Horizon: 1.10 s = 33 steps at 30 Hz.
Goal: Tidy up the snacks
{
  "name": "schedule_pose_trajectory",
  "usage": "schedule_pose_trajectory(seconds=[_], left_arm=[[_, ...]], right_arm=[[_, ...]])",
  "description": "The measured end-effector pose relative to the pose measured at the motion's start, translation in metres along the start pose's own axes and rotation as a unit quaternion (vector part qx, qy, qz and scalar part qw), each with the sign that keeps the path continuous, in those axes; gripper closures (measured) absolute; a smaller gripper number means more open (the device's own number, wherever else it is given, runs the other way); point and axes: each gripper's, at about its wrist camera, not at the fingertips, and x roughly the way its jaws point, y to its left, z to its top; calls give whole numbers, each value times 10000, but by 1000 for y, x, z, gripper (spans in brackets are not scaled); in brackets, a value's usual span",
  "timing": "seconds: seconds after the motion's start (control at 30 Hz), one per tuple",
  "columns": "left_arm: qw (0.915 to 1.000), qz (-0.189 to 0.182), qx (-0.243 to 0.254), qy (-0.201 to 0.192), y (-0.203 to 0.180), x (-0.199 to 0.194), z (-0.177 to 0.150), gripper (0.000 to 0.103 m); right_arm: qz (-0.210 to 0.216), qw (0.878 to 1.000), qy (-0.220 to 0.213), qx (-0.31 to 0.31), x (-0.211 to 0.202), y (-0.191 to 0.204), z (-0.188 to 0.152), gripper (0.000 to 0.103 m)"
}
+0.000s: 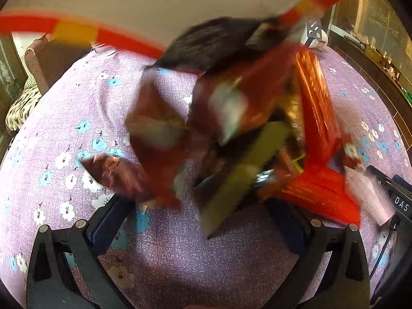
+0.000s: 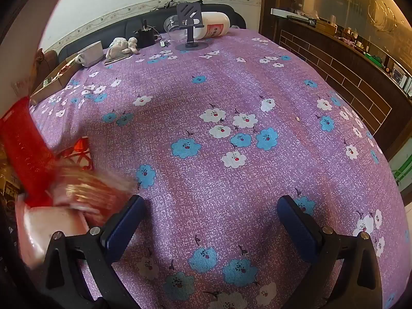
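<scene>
In the left wrist view, several snack packets tumble, motion-blurred, in mid-air above the purple flowered tablecloth (image 1: 180, 262): a red foil bag (image 1: 316, 118), an olive-green flat pack (image 1: 242, 177), a dark maroon packet (image 1: 113, 172) and a brown-red pack (image 1: 154, 128). A red strap with a yellow patch (image 1: 72, 29) arcs overhead. My left gripper (image 1: 203, 221) is open below them, holding nothing. In the right wrist view my right gripper (image 2: 211, 219) is open and empty over the cloth; blurred red and pink packets (image 2: 85, 188) fall at its left beside a red bag (image 2: 25, 144).
At the table's far end stand a phone stand (image 2: 189, 25), a white jug lying on its side (image 2: 213, 24), a clear bowl (image 2: 172, 24), a white mug (image 2: 90, 51), a cloth (image 2: 122, 45) and a cardboard box (image 2: 55, 77). A brick-pattern counter (image 2: 347, 72) runs along the right.
</scene>
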Motion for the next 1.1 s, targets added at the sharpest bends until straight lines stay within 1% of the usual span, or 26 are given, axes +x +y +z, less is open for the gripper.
schedule_pose_trajectory(seconds=[1.1], left_arm=[[10000, 0, -1, -2, 1, 2, -4, 0]], right_arm=[[4, 10000, 4, 1, 0, 0, 1, 0]])
